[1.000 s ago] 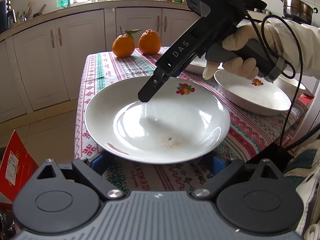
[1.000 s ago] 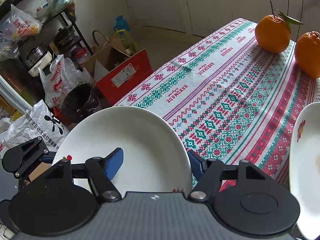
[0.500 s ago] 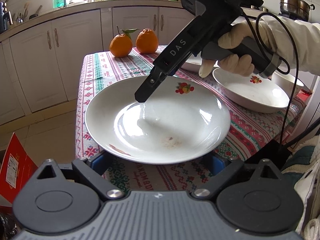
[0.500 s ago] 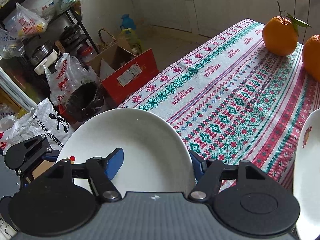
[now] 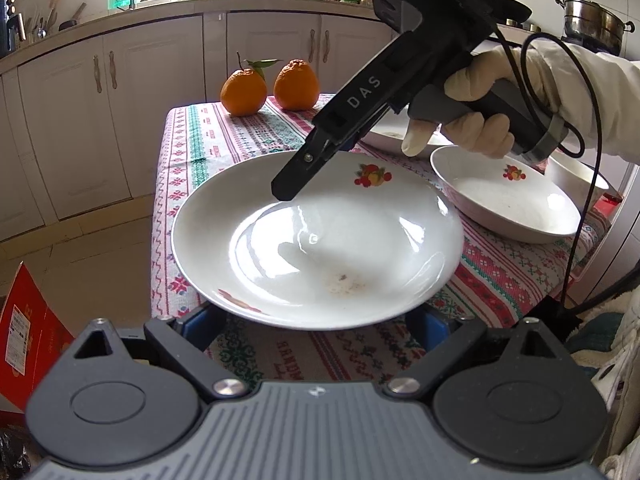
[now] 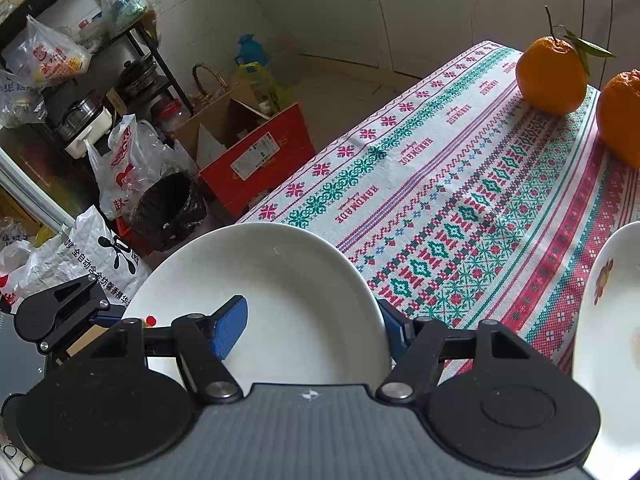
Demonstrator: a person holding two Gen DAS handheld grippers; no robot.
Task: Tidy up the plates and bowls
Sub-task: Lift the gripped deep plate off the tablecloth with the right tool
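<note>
The white plate (image 5: 320, 240) lay above the near edge of the cloth-covered worktop (image 5: 240, 148), its rim gripped between the right gripper's (image 6: 312, 328) blue fingers (image 6: 230, 326), one inside and one outside, while the left gripper's (image 5: 316, 320) fingers (image 5: 198, 320) stood wide beneath it, contact hidden.

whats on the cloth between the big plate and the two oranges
Nothing. In the right wrist view the tablecloth lies bare from the plate to the oranges. The left wrist view agrees.

Black right gripper (image 5: 286, 190) marked "DAS", blue pads (image 6: 230, 330), white glove (image 5: 476, 120) w/ sleeve.
</note>
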